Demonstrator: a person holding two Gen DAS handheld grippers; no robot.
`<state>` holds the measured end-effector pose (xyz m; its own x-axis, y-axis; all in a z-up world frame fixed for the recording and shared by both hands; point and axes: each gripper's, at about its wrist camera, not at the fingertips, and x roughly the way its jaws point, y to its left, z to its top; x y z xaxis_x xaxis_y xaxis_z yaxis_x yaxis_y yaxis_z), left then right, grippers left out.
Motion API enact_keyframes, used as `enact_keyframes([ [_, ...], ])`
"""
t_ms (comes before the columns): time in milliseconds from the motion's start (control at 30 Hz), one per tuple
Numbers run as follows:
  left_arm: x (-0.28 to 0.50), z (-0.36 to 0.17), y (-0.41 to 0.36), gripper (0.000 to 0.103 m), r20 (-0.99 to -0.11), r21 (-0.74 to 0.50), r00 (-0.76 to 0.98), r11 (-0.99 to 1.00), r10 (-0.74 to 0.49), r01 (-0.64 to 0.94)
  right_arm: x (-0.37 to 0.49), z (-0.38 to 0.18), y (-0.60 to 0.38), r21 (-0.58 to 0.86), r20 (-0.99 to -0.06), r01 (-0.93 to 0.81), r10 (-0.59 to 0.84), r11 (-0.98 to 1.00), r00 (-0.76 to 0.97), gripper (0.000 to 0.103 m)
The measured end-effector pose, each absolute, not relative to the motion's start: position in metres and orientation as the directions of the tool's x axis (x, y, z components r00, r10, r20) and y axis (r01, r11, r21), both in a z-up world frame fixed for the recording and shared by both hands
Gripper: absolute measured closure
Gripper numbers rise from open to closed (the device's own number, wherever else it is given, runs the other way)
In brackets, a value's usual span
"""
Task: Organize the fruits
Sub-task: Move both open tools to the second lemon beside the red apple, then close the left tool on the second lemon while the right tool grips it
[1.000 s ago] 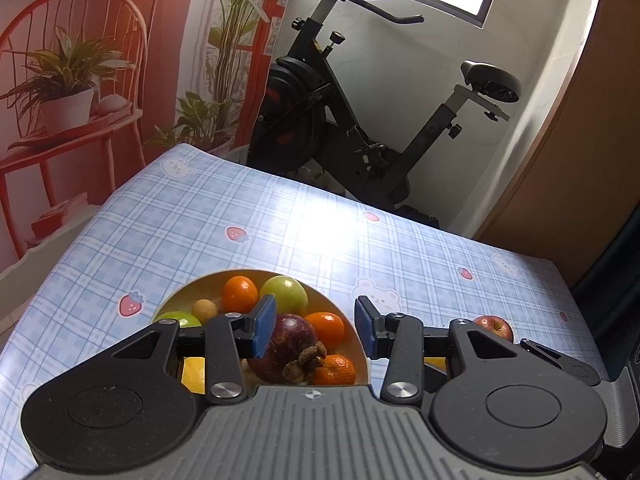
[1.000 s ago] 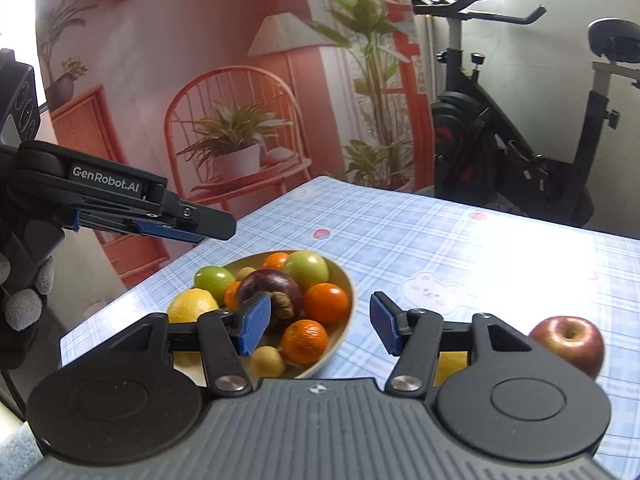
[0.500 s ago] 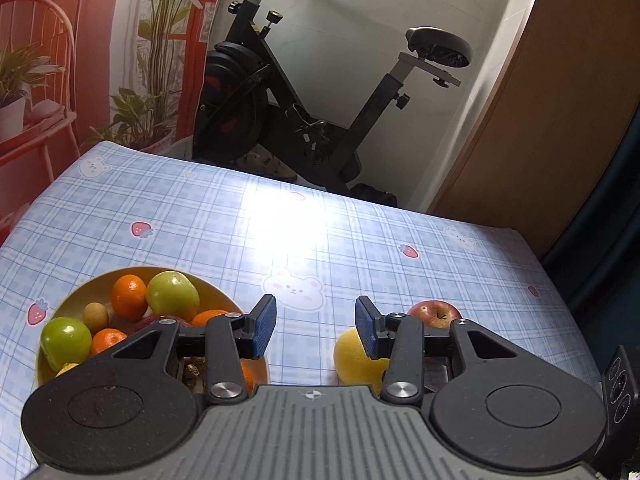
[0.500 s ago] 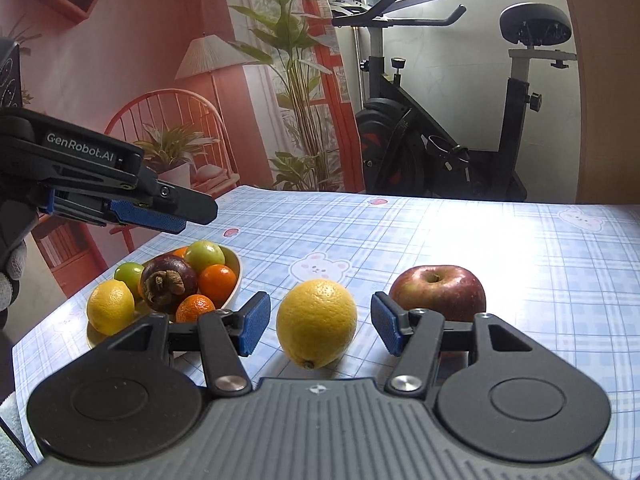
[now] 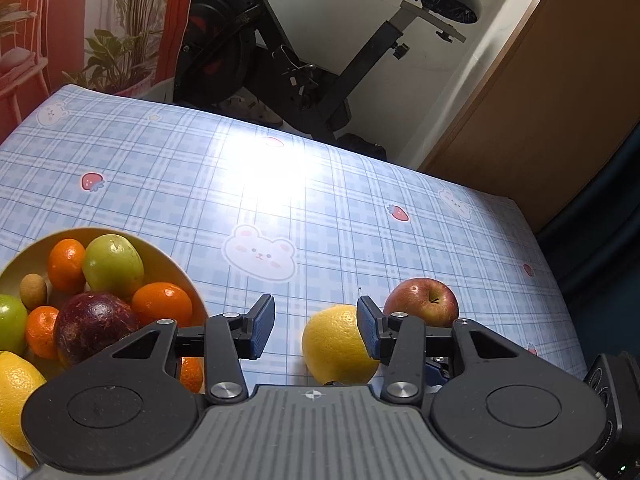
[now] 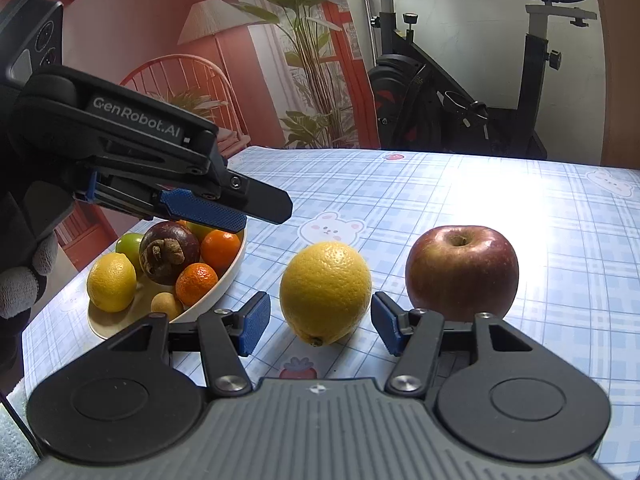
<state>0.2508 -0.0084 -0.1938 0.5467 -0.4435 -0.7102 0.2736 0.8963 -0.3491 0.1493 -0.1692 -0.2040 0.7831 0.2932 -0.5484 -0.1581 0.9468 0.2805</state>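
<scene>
A yellow lemon (image 6: 326, 290) and a red apple (image 6: 462, 272) lie side by side on the checked tablecloth. My right gripper (image 6: 320, 320) stands open just in front of the lemon, its blue pads either side and not touching. A beige bowl (image 6: 224, 284) to the left holds a mangosteen (image 6: 170, 250), oranges, green fruit and another lemon. My left gripper (image 5: 316, 320) is open and empty, hanging above the gap between the bowl (image 5: 160, 250) and the lemon (image 5: 336, 344). The apple (image 5: 424, 306) shows behind its right finger. In the right wrist view the left gripper (image 6: 260, 210) hovers over the bowl's near rim.
A gloved hand (image 6: 24, 276) holds the left gripper at the left edge. An exercise bike (image 5: 280, 60) stands beyond the table's far edge. A wooden cabinet (image 5: 540, 100) is at the far right, and a plant backdrop covers the left wall.
The left gripper swung right from over the bowl towards the lemon and apple and dropped lower. The right gripper turned from the bowl and came down close to the lemon.
</scene>
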Motion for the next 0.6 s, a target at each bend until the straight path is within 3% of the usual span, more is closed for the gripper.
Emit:
enact_keyframes([
  [600, 0.269, -0.222, -0.033, 0.049, -0.748, -0.404, 0.446, 0.870, -0.491, 0.281, 0.159, -0.215, -0.173, 0.317, -0.570, -0.156, 0.319, 0.936, 0.757, 0.047],
])
